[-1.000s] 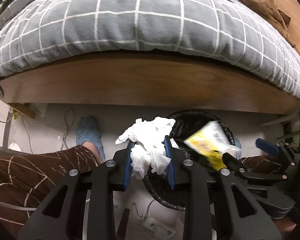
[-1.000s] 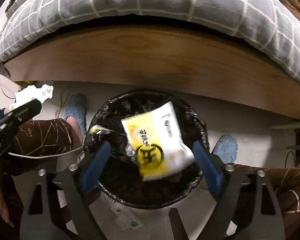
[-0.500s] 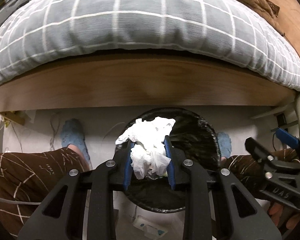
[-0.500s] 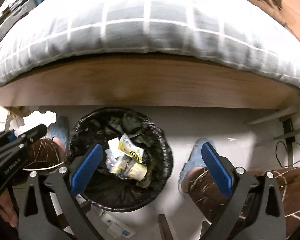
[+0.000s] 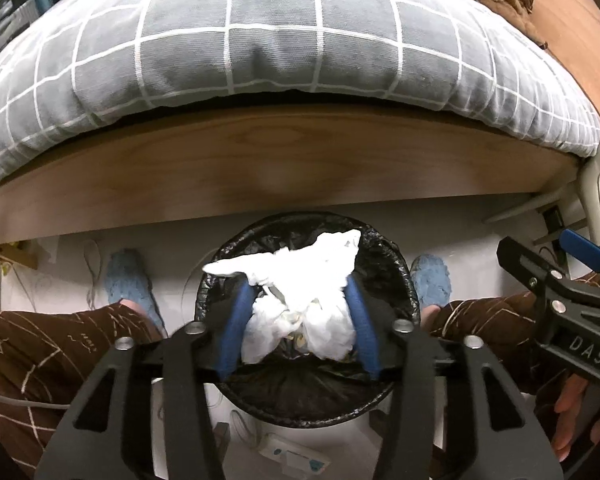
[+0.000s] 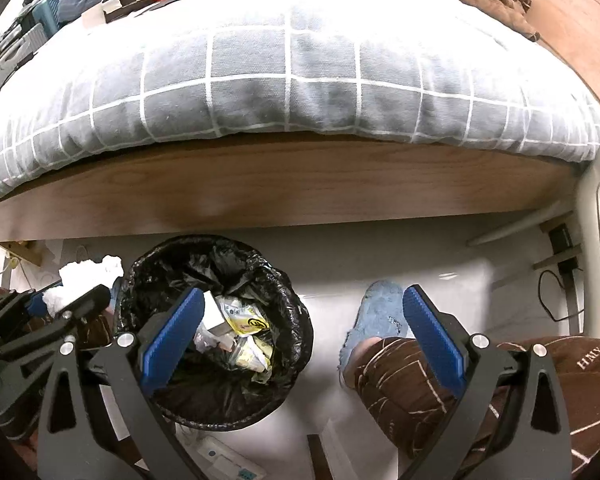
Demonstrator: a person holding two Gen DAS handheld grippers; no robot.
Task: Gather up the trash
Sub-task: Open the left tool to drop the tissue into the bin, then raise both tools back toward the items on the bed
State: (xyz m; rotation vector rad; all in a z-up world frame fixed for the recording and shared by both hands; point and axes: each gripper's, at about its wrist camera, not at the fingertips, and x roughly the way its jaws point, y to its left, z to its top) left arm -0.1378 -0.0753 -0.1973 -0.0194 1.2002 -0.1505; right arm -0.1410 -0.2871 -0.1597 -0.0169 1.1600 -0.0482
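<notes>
A round bin with a black liner [image 5: 384, 396] [image 6: 268, 276] stands on the floor by the bed. My left gripper [image 5: 298, 308] hangs right over it with its blue jaws spread apart; a crumpled white tissue wad [image 5: 300, 280] [image 6: 86, 276] sits loose between them, blurred. My right gripper [image 6: 300, 336] is open and empty, to the right of the bin and above a slippered foot. A yellow snack wrapper [image 6: 246, 320] lies inside the bin among other scraps.
The wooden bed frame [image 5: 300, 168] with a grey checked duvet [image 5: 284, 40] runs just behind the bin. The person's legs in brown trousers and blue slippers [image 6: 374, 312] flank the bin. A white power strip [image 5: 296, 456] and cables lie on the floor in front.
The yellow wrapper fell from my right gripper into the bin, and that gripper moved right. My left gripper moved over the bin and its jaws spread, loosening the tissue.
</notes>
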